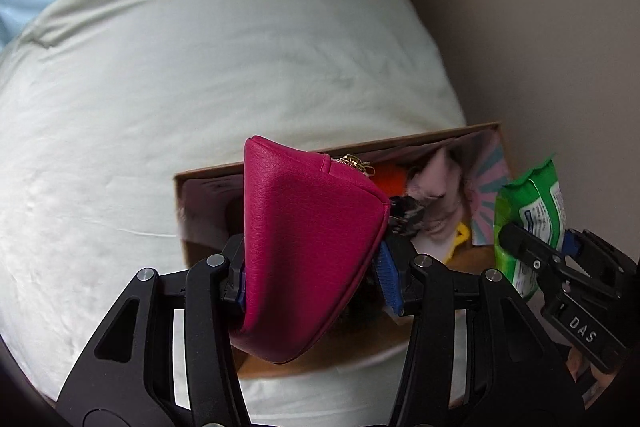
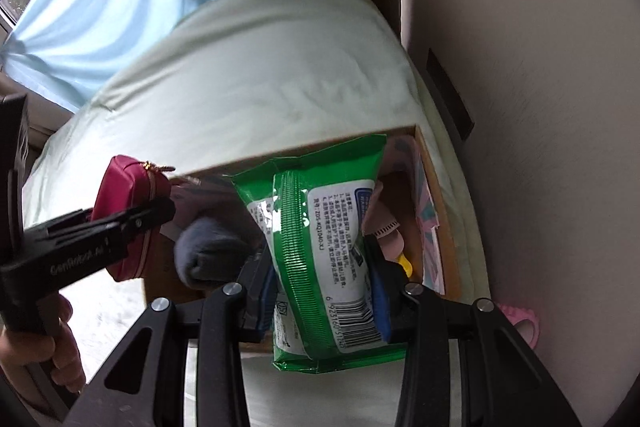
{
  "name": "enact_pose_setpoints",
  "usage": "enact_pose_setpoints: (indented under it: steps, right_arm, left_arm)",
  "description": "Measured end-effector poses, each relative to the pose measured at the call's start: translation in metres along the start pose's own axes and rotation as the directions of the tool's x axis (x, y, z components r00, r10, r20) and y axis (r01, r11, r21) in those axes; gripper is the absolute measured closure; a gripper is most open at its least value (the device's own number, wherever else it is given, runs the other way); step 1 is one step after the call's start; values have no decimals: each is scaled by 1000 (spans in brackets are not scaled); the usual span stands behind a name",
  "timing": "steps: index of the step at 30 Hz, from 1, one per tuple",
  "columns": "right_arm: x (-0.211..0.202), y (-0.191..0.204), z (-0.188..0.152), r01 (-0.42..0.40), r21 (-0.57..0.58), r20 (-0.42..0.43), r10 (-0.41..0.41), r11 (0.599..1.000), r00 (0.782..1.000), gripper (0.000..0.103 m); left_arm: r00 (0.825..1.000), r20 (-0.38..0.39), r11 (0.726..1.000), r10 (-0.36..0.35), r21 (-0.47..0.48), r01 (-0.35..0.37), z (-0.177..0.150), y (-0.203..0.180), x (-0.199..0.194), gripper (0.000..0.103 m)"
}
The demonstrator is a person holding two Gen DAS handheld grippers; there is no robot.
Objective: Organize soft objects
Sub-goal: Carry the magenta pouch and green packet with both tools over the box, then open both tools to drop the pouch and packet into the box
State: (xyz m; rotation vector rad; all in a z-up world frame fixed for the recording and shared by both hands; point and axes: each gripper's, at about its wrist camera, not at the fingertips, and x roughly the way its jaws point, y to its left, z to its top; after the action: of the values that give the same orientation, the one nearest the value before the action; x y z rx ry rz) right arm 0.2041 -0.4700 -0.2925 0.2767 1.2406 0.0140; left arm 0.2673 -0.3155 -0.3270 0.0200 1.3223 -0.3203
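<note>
My left gripper is shut on a magenta zip pouch, held over the near left part of an open cardboard box that stands on the bed. In the right wrist view, the same pouch sits in the left gripper at the left. My right gripper is shut on a green and white pack of wet wipes, above the box. The left wrist view shows the wipes at the right, pinched by the right gripper. Inside the box lie a grey sock, pink cloth and a yellow item.
The box rests on a pale green bed sheet next to a beige wall. Brown and light blue curtains hang behind the bed. A pink slipper lies on the floor at the right. A hand holds the left gripper.
</note>
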Motion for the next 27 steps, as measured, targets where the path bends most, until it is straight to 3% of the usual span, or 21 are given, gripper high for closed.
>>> enact_pose_setpoints:
  steps: [5,8,9,10,11,20,27]
  right_arm:
    - [27,-8,-3,25,-6,-29,-25,1000,999,65]
    - [34,-7,-5,17,-40,-26,-18,999,999,55]
    - [36,-7,-5,7,-55,-21,-8,998,1000,37]
    - [38,-6,-6,-5,-75,-20,4,997,1000,12]
    - [39,-5,-8,-16,-91,-21,14,996,1000,0]
    - [39,2,-20,-18,-116,-31,14,993,999,0]
    - [18,13,-25,-7,-128,3,8,992,1000,0]
  left_arm:
    - [999,-45,1000,10,-26,-11,2,4,29,58]
    - [999,-51,998,10,-58,-13,7,8,35,46]
    - [999,-51,998,9,-60,-12,9,7,35,25]
    - [999,-47,998,20,-57,-23,11,6,35,5]
    - [999,-36,998,37,-51,-39,12,3,34,1]
    - [999,-21,999,48,-6,-49,16,-4,25,1]
    - [999,11,999,42,-20,-42,3,4,-10,1]
